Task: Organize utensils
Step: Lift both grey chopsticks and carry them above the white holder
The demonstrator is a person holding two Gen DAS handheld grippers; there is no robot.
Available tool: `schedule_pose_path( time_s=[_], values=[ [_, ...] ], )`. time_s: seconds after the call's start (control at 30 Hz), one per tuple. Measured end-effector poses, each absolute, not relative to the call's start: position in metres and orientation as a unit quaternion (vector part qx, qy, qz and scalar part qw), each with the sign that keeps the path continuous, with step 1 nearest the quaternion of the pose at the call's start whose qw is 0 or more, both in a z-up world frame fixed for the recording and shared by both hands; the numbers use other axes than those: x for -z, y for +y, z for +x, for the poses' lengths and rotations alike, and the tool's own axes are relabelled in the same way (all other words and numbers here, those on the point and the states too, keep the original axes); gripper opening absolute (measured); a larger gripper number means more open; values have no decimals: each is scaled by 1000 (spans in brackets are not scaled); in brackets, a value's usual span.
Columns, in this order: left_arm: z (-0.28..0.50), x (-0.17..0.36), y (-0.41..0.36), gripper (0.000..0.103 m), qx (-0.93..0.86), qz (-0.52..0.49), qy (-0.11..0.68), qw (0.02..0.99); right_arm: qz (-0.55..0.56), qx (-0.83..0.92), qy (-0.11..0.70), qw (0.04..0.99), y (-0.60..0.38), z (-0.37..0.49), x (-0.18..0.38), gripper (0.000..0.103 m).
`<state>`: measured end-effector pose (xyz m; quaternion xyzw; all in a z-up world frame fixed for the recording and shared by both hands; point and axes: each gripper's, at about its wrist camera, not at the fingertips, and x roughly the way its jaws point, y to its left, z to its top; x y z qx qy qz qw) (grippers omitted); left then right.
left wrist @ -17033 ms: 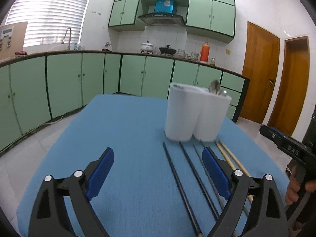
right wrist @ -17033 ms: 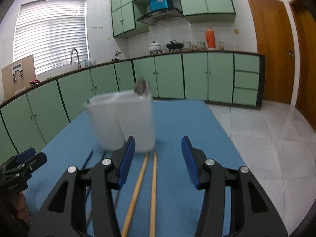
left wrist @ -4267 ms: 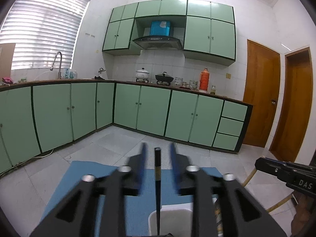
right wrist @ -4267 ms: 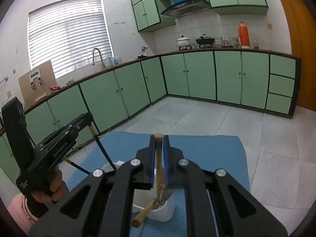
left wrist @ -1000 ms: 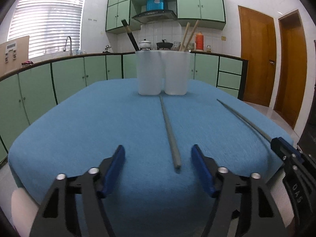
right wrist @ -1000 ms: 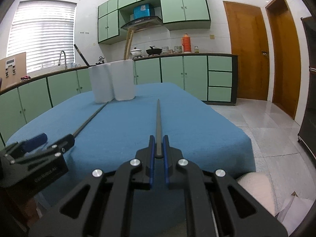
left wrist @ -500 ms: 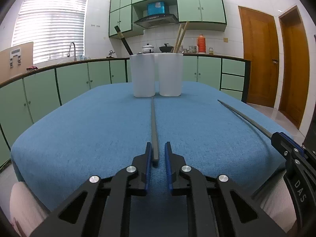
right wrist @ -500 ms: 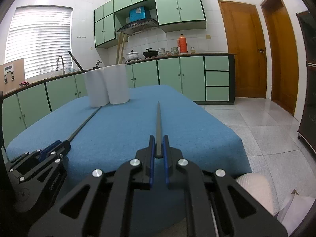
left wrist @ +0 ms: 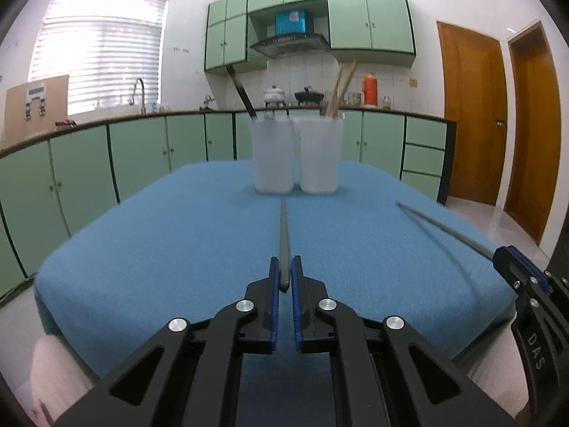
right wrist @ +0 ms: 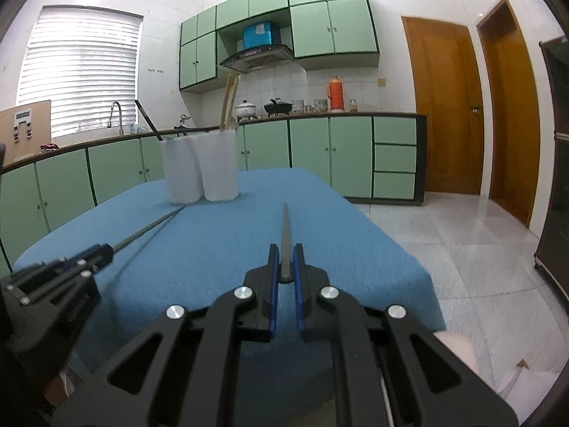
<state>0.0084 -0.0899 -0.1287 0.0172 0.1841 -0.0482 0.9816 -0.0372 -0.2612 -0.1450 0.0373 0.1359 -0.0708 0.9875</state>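
Observation:
My left gripper (left wrist: 283,277) is shut on the near end of a grey metal chopstick (left wrist: 283,235) that points toward the two white cups (left wrist: 295,154) at the far side of the blue table (left wrist: 160,235). My right gripper (right wrist: 284,267) is shut on a second grey metal chopstick (right wrist: 285,231), held above the table near its front edge. The left cup (left wrist: 272,154) holds a black chopstick (left wrist: 242,92). The right cup (left wrist: 320,154) holds two wooden chopsticks (left wrist: 341,87). Each gripper shows at the side of the other's view: the right one (left wrist: 512,267), the left one (right wrist: 96,252).
The cups (right wrist: 201,169) stand upright side by side, far from both grippers. Green cabinets (left wrist: 106,163) run behind and to the left of the table. Tiled floor (right wrist: 462,249) and wooden doors (right wrist: 444,106) lie to the right.
Both grippers have lifted slightly with their chopsticks and pulled back a little from the cups. The left gripper, open a second ago, closed on its chopstick half a second ago.

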Motion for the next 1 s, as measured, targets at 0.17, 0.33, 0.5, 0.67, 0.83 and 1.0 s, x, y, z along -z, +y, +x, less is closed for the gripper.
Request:
schedule_pose_path(
  time_s=[0.17,0.33,0.5,0.67,0.83,1.0],
  values=[
    [2,96,-79,6,52,10,154,987,35,52,114,991,-263,-38,119,6],
    [2,59,-66,6,69,0,126,990,49,17,108,993,-272,-26,82,6],
    [11,18,-56,6,86,-8,104,991,62,-18,110,992,-280,-6,38,6],
    [33,-16,-50,6,113,-21,111,987,73,-45,122,989,-283,17,-3,6],
    [55,-36,-45,6,130,-40,119,983,89,-78,137,983,-280,41,-34,6],
    [72,-52,-43,6,133,-52,117,983,87,-93,123,984,-274,61,-65,6]
  ],
)
